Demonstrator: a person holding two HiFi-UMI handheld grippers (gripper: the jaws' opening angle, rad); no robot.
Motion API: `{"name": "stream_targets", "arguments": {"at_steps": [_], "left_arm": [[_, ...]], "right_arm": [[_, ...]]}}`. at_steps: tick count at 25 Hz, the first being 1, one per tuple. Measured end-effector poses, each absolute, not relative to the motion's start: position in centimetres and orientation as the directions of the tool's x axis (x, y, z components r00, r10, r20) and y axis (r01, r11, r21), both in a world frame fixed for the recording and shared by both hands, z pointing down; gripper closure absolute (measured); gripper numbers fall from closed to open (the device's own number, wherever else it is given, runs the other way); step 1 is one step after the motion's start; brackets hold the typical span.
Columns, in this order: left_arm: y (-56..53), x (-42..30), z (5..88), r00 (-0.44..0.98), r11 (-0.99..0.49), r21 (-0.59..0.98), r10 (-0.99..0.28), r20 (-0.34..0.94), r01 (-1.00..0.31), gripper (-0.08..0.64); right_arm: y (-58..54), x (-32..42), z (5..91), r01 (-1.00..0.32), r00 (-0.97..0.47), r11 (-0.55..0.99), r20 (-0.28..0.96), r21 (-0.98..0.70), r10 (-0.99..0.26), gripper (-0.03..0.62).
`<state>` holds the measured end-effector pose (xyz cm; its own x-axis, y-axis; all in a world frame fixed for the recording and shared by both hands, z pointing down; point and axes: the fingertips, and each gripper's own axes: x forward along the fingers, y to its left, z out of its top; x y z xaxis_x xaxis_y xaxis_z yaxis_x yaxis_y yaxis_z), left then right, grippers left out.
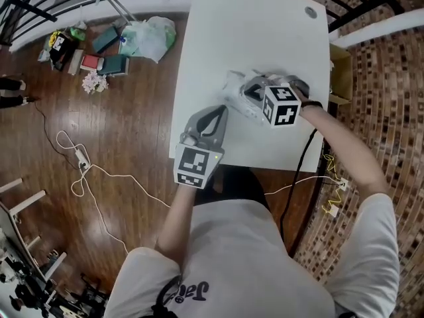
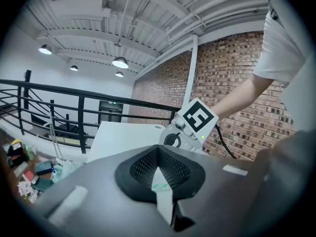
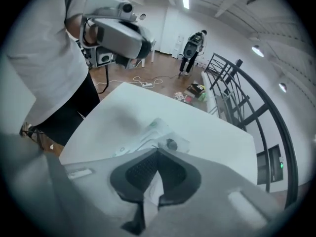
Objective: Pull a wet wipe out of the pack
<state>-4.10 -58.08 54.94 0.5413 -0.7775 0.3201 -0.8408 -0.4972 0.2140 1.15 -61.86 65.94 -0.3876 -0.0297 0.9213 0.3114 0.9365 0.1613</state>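
My right gripper (image 3: 157, 153) stood over the pack (image 1: 236, 90), its jaws closed on a white wipe (image 3: 153, 190). The pack lay in the near half of the desk (image 1: 252, 32), about midway between the side edges. My left gripper (image 2: 159, 149), by the near left corner, had its jaws closed on a white strip (image 2: 163, 194) with green print. Whether the strip belonged to the pack I could not tell.

A white table (image 1: 258, 38) stands on a dark wooden floor (image 1: 132, 111) strewn with loose cables (image 1: 86, 174) and a heap of bags and books (image 1: 112, 42). Black railings (image 2: 49, 90) edge the space beside a brick wall (image 2: 242, 68), and pendant lamps (image 2: 120, 62) glow overhead.
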Motion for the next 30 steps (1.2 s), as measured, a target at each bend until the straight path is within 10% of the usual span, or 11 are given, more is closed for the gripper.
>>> {"name": "stream_targets", "arguments": {"at_steps": [30], "left_arm": [[-57.2, 1.1, 48.4, 0.637, -0.614, 0.171, -0.735, 0.232, -0.771, 0.545]], "right_arm": [[-65.7, 9.8, 41.1, -0.232, -0.592, 0.854, 0.628, 0.466, -0.504, 0.6]]}}
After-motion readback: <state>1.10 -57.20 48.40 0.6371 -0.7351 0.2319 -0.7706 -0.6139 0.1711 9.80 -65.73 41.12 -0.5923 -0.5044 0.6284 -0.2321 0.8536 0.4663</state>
